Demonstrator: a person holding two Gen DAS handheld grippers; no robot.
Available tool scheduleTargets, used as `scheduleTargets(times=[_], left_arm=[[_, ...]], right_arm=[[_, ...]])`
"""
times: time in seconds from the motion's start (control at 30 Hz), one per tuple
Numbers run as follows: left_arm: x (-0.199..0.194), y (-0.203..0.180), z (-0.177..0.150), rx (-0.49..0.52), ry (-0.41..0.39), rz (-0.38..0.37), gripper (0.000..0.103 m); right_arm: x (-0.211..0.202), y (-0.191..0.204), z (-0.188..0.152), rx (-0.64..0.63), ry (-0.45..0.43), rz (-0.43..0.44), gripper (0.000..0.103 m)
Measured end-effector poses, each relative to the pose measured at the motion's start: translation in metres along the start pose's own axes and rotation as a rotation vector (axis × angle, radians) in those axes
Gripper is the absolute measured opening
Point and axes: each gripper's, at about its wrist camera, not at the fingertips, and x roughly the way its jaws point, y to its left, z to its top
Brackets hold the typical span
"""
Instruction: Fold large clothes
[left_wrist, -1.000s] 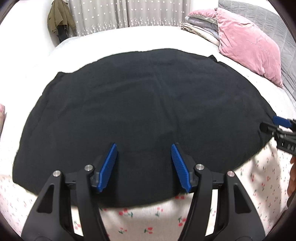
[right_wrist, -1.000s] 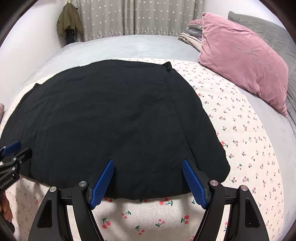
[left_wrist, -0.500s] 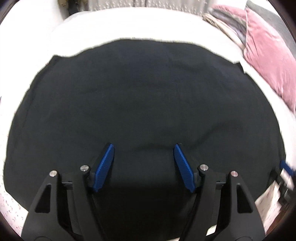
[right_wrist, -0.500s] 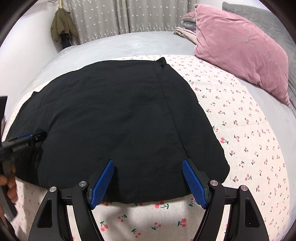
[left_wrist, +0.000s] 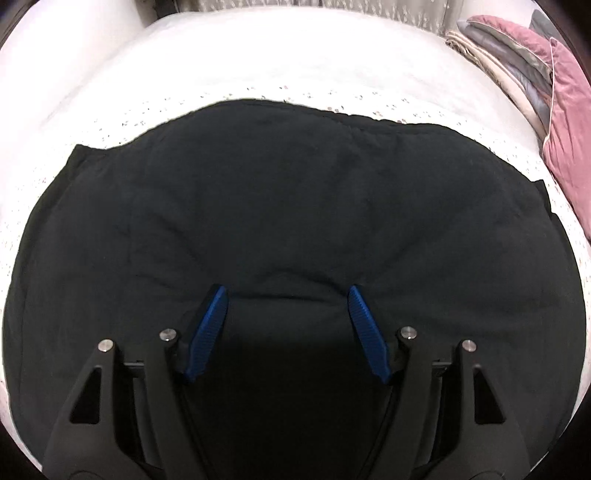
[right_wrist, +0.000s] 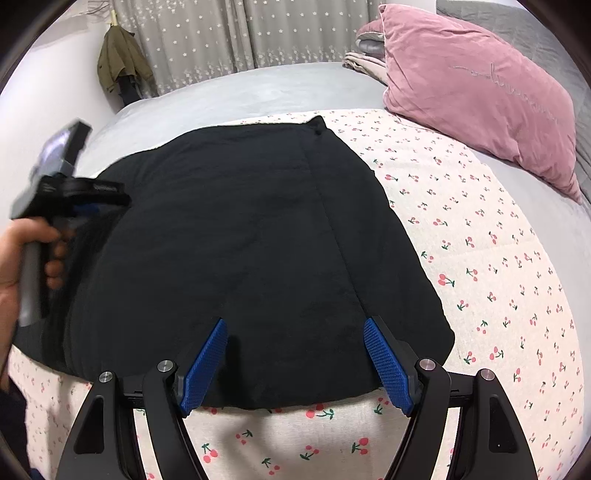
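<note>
The left gripper (left_wrist: 288, 295) has slid forward over the black garment (left_wrist: 295, 206), jaws opening, empty; soft, limp cloth, best pinched at its near hem.

Left gripper (left_wrist: 288, 295) points steeply downward, jaws apart with nothing clamped (they have just been opening). Right gripper (right_wrist: 295, 328) likewise angled down, jaws spread wide. A hand (right_wrist: 22, 258) grips the left handle.

left gripper (right_wrist: 85, 206): motion-blurred in the right wrist view, fingertips lost against the black garment (right_wrist: 240, 240) | person's hand (right_wrist: 26, 258): cut off by the left edge | garment's near hem: hidden under the gripper in the left wrist view | pink pillow (left_wrist: 569, 122): cropped at the right rim | bedding: overexposed, print barely readable
</note>
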Motion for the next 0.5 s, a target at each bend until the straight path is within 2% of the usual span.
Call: scheduleTargets(times=[0.1, 0.2, 0.3, 0.43, 0.5], left_arm=[[-0.001, -0.004, -0.001, 0.020, -0.009, 0.022, 0.070], [-0.009, 0.006, -0.002, 0.003, -0.018, -0.026, 0.070], [-0.030, 0.021, -0.015, -0.022, -0.020, -0.037, 0.070], [-0.081, 0.035, -0.073, 0.040, -0.078, -0.086, 0.070], [-0.102, 0.039, -0.105, 0.065, -0.102, -0.139, 0.070]], right_arm=[[0.003, -0.001, 0.000, 0.000, 0.008, -0.002, 0.078], [0.004, -0.003, -0.001, -0.001, 0.009, 0.003, 0.078], [-0.001, -0.012, -0.003, 0.026, 0.005, 0.026, 0.078], [-0.006, -0.023, -0.002, 0.066, 0.003, 0.042, 0.078], [-0.007, -0.026, -0.001, 0.084, 0.000, 0.047, 0.078]])
